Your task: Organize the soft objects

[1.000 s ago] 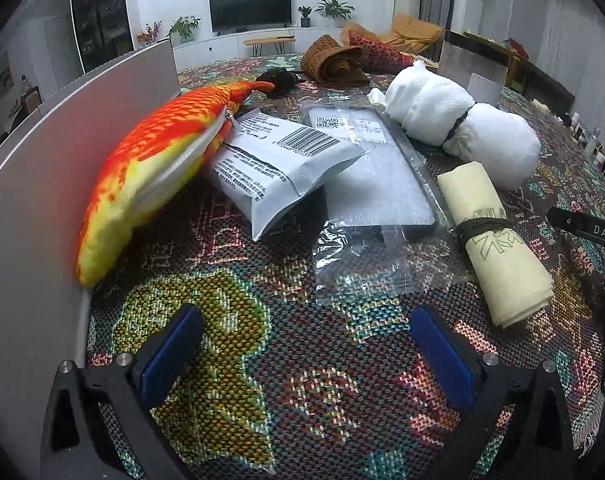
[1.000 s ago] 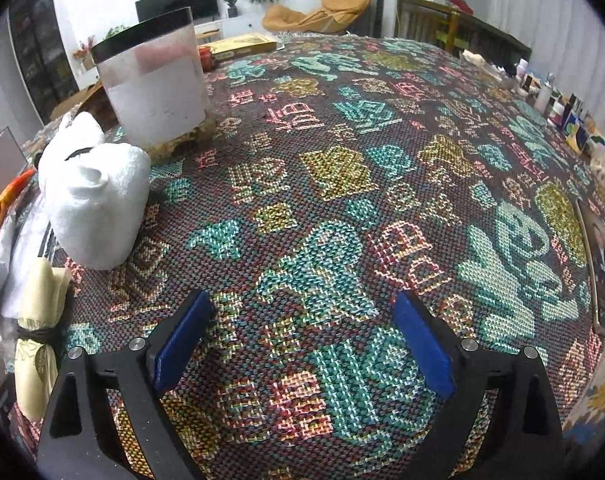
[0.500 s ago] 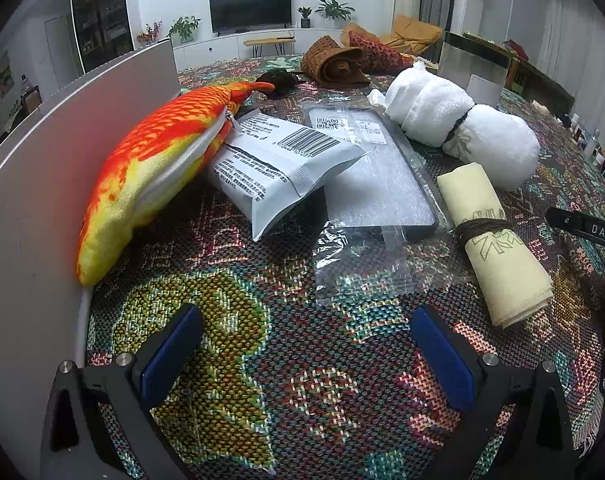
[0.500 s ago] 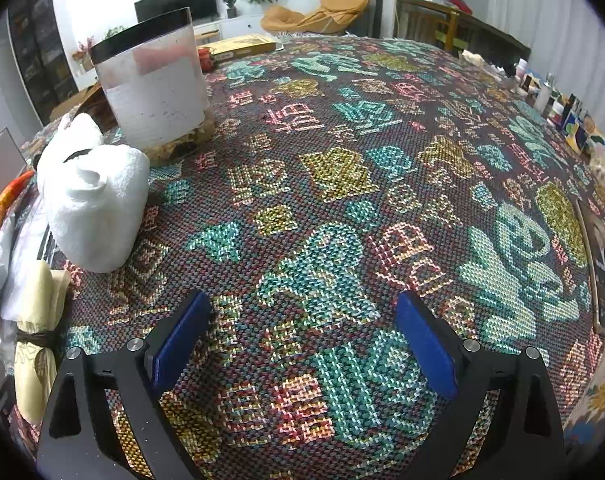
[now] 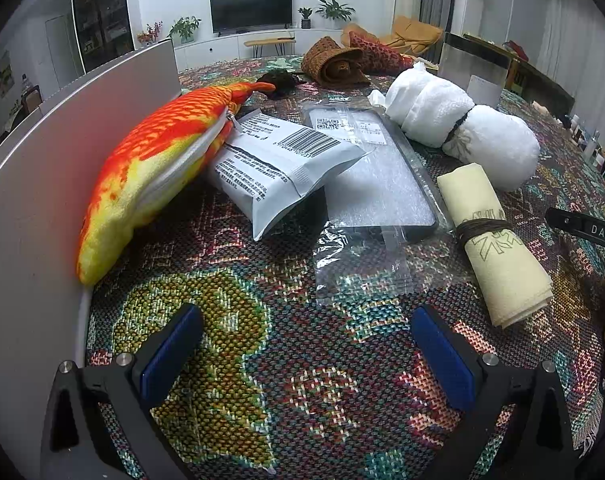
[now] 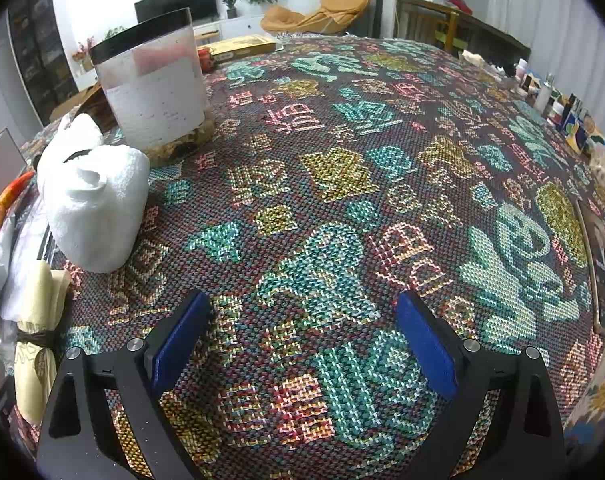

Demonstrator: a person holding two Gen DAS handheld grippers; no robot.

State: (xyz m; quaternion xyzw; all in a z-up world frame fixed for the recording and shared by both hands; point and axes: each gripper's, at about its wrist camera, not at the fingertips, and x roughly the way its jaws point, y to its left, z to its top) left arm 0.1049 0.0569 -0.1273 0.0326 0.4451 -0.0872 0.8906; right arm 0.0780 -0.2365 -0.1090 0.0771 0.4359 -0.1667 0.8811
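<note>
Currently both hand-held grippers stand wide, holding nothing. Left hand-held gripper (image 5: 302,354) hovers over the worktop (image 5: 322,392). Landmark: cream rolled cloth (image 5: 492,240), tied with dark cord, ahead and right of the left gripper, long axis running away from it. White rolled towel (image 5: 462,136) lies just beyond the cloth. Right hand-held gripper (image 6: 302,344) faces bare weave; cloth far to its left. Judgement: left is nearer.

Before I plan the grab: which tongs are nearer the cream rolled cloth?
Left. The left tongs face the cream rolled cloth close ahead-right; the right tongs have it off left.
</note>
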